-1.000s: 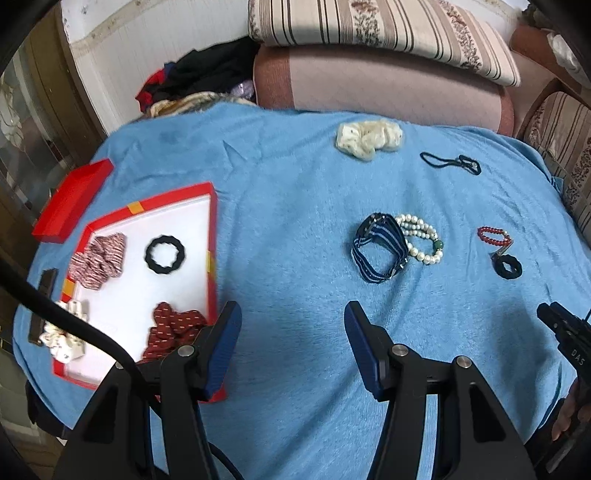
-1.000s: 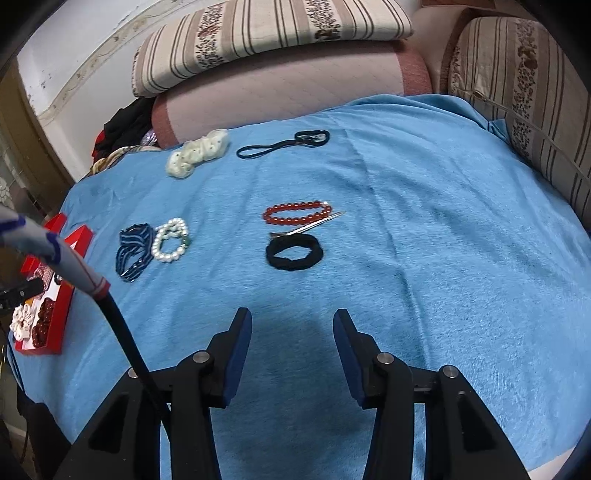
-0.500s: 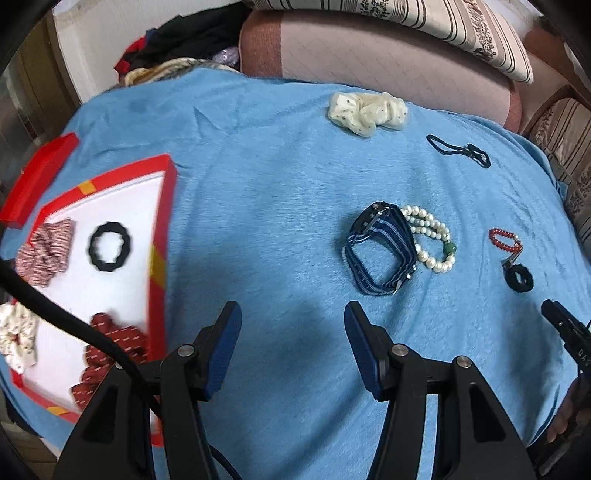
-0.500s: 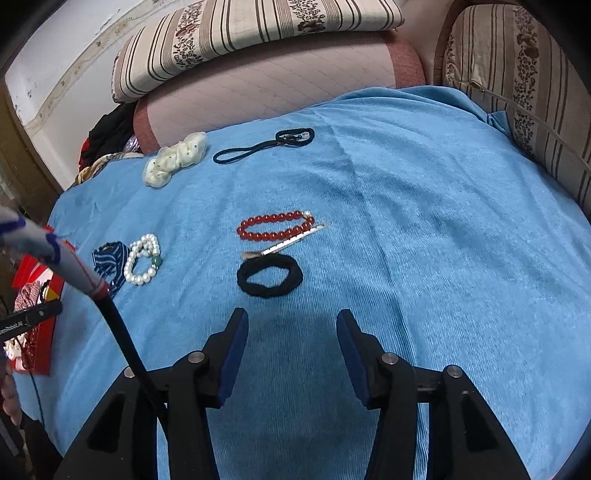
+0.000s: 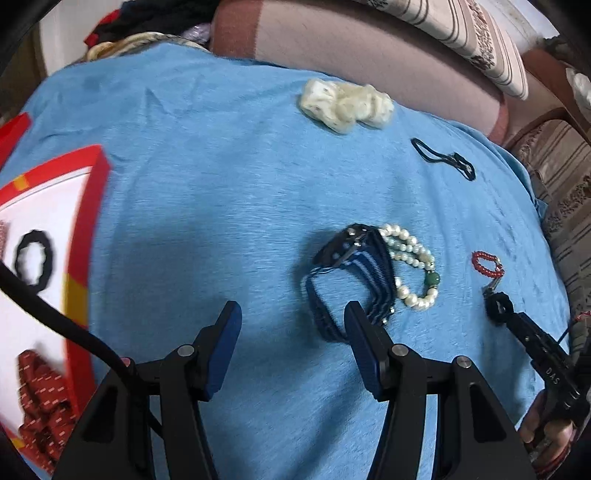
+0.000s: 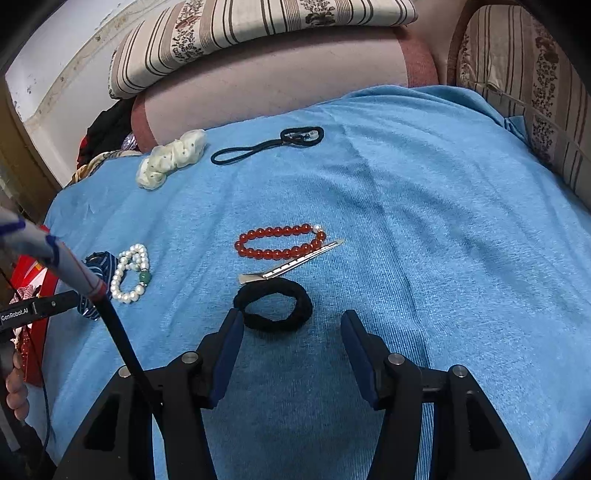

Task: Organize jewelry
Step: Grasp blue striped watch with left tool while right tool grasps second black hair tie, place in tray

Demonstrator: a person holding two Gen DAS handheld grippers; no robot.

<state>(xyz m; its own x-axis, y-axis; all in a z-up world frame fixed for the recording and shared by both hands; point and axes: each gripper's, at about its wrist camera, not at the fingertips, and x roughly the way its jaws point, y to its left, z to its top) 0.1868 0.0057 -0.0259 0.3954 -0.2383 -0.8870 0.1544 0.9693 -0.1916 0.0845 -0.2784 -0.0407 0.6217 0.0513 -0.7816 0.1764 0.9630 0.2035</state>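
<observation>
On the blue cloth lie a navy striped band (image 5: 347,280) (image 6: 96,264) and a pearl bracelet (image 5: 410,269) (image 6: 131,273) side by side. My left gripper (image 5: 291,325) is open and empty, its right finger just short of the band. A red bead bracelet (image 6: 280,242) (image 5: 487,263), a silver hair clip (image 6: 291,263) and a black scrunchie (image 6: 273,303) (image 5: 498,306) lie to the right. My right gripper (image 6: 291,330) is open and empty, its left finger beside the scrunchie.
A red-rimmed white tray (image 5: 90,221) at the left holds a black ring (image 5: 33,258) and a dark red scrunchie (image 5: 40,398). A cream scrunchie (image 5: 345,103) (image 6: 171,157) and a thin black hair tie (image 5: 445,158) (image 6: 269,146) lie at the back. Striped cushions (image 6: 258,33) border the cloth.
My left gripper has moved right and forward, from the tray to the striped band. My right gripper has moved forward to the black scrunchie. Both stay open.
</observation>
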